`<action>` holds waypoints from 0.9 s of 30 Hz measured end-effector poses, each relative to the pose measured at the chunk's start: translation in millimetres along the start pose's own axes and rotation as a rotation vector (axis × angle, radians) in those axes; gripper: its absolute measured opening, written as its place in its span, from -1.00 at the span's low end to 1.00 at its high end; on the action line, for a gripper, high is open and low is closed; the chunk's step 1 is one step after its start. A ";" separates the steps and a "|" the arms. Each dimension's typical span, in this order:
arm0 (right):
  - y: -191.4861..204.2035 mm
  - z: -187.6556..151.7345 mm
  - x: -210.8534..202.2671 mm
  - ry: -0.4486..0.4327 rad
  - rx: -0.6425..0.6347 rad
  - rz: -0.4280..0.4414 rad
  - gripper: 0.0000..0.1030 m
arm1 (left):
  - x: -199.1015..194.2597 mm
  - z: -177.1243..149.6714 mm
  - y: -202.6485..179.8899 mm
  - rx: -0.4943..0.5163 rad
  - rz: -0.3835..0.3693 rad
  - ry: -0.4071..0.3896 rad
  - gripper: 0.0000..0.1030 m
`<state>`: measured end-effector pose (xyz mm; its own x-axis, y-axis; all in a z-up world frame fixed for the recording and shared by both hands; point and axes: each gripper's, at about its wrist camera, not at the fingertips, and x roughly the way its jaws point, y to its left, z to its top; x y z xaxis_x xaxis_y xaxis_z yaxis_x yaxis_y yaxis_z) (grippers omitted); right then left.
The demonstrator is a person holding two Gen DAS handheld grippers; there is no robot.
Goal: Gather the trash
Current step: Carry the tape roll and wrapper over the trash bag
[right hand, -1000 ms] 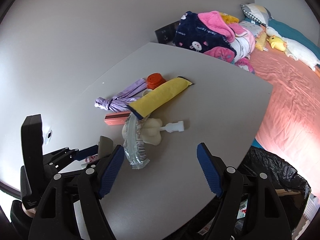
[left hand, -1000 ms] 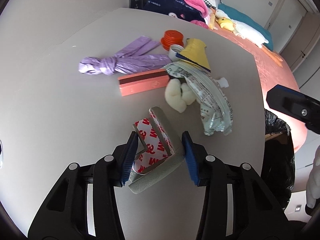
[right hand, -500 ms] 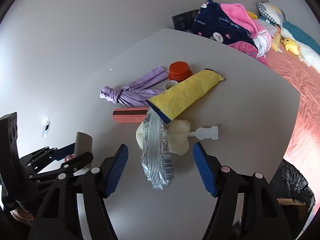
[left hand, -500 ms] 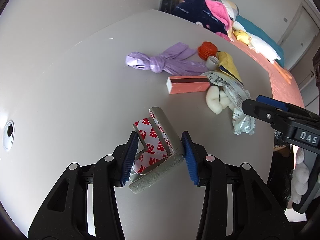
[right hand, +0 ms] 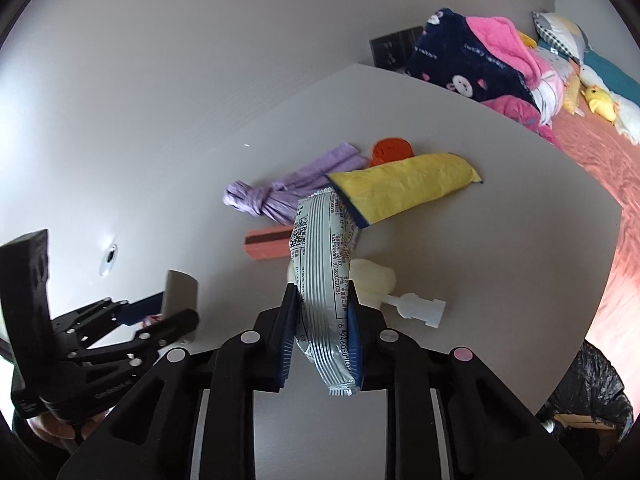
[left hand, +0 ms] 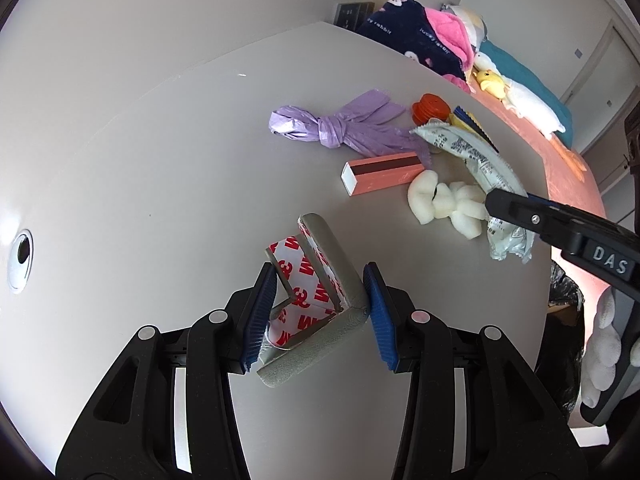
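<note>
My left gripper [left hand: 318, 312] has its jaws clamped on a grey foam corner guard lined with white-and-red printed tape [left hand: 316, 280], one blue pad on each side of the bent piece, which sits just over the pale grey counter [left hand: 140, 152]. My right gripper [right hand: 320, 334] has its jaws closed tight on the silver printed snack wrapper [right hand: 324, 272]; the wrapper stands up between the pads, its lower end hanging below them and its upper end leaning against the yellow crinkled packet with a dark blue edge [right hand: 404, 192].

The rest of the trash lies on the counter ahead of me. A knotted purple plastic bag [left hand: 340, 128] lies flat near the middle, and just beside it sits a long pink box with a dark stripe [left hand: 380, 172]. An orange round lid [left hand: 430, 106] sits behind the bag's loose ends. A lumpy white foam piece [left hand: 444, 204] lies next to the pink box, and in the right wrist view a small white plastic nozzle [right hand: 416, 306] rests just beside it.

A black bin bag [right hand: 592, 392] hangs open off the counter's near right edge. Beyond the counter is a bed with a salmon-pink cover [right hand: 600, 152], with a heap of navy and pink blankets [right hand: 480, 64] at its head.
</note>
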<state>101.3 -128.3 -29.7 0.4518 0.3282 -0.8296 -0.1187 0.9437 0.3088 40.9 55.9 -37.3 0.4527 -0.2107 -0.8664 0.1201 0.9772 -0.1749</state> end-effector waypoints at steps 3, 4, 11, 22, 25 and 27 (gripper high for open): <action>3.1 2.0 -10.0 -0.018 -0.003 0.015 -0.53 | -5.7 -0.8 -3.8 0.008 -0.001 -0.007 -0.14; 3.8 1.8 -14.7 -0.025 -0.003 0.020 -0.53 | -7.7 -0.7 -5.1 0.012 -0.002 -0.011 -0.14; 1.0 -0.4 -40.7 -0.065 0.011 0.027 -0.53 | -19.7 3.5 -24.6 0.046 -0.019 -0.039 -0.14; -16.4 -19.5 -87.6 -0.135 0.057 -0.005 -0.53 | -31.9 6.4 -68.7 0.135 -0.069 -0.068 -0.14; -23.8 -25.6 -99.2 -0.152 0.073 -0.020 -0.53 | -34.6 7.1 -82.5 0.162 -0.090 -0.073 -0.14; -30.5 -30.1 -107.4 -0.163 0.086 -0.030 -0.53 | -35.6 7.5 -92.8 0.183 -0.104 -0.076 -0.14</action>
<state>29.8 -191.1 36.0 0.5924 0.2821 -0.7546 -0.0297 0.9437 0.3294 20.2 -27.4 13.4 0.4938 -0.3179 -0.8094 0.3244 0.9309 -0.1678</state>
